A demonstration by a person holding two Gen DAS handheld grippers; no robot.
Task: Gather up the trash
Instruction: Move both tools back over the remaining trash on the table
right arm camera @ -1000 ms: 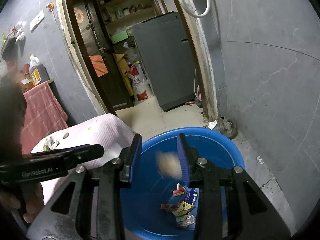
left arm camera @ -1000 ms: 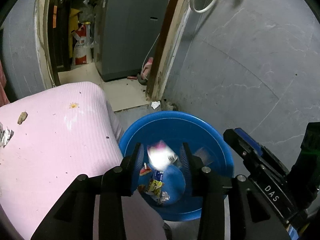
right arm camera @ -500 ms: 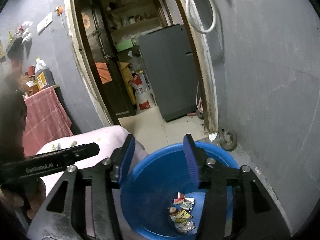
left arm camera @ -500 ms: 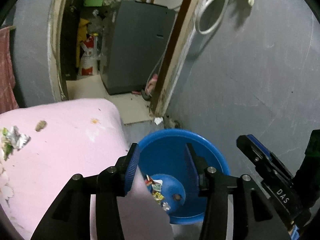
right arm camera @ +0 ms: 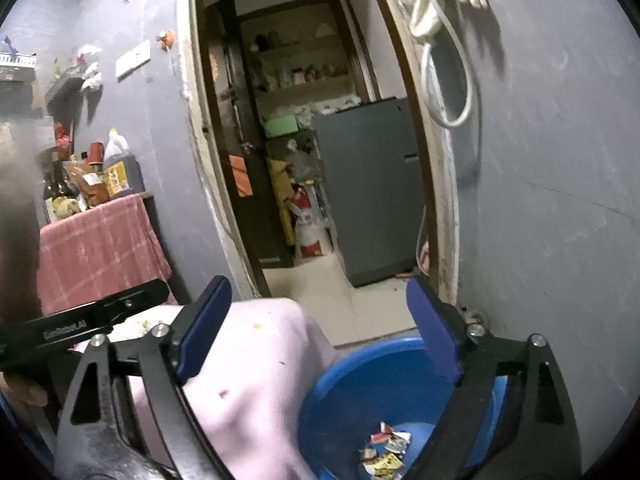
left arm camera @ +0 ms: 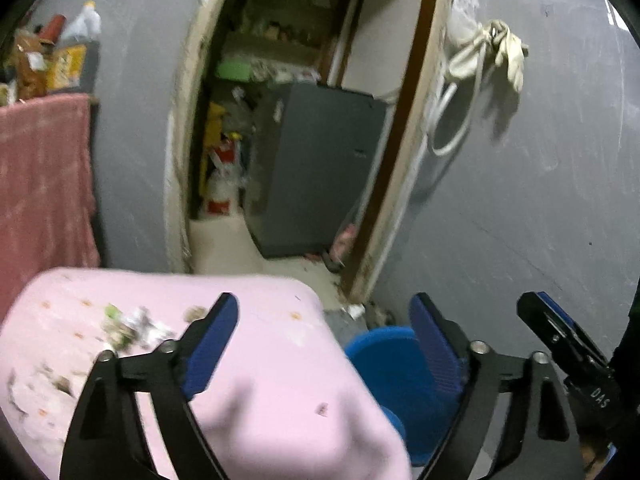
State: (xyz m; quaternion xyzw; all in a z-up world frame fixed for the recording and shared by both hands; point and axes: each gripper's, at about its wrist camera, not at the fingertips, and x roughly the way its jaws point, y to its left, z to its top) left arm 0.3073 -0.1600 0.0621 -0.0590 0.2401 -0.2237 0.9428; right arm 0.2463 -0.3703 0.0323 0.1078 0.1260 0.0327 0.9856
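A blue plastic basin (right arm camera: 360, 384) stands on the floor by the grey wall, with several crumpled wrappers (right arm camera: 384, 452) at its bottom. It also shows in the left wrist view (left arm camera: 384, 364). Beside it is a pink cloth-covered surface (left arm camera: 256, 384) with crumpled wrappers and scraps (left arm camera: 128, 324) at its far left. My left gripper (left arm camera: 320, 344) is open and empty above the pink surface's edge. My right gripper (right arm camera: 316, 328) is open and empty above the basin's near side.
An open doorway (right arm camera: 312, 160) leads to a tiled room with a grey appliance (right arm camera: 372, 188). A red cloth-covered table (right arm camera: 96, 248) with bottles stands at the left. A hose and gloves (left arm camera: 480, 64) hang on the grey wall.
Both grippers dropped their trash into the basin, opened wider, and rose and tilted up. The left view has swung left over the pink surface.
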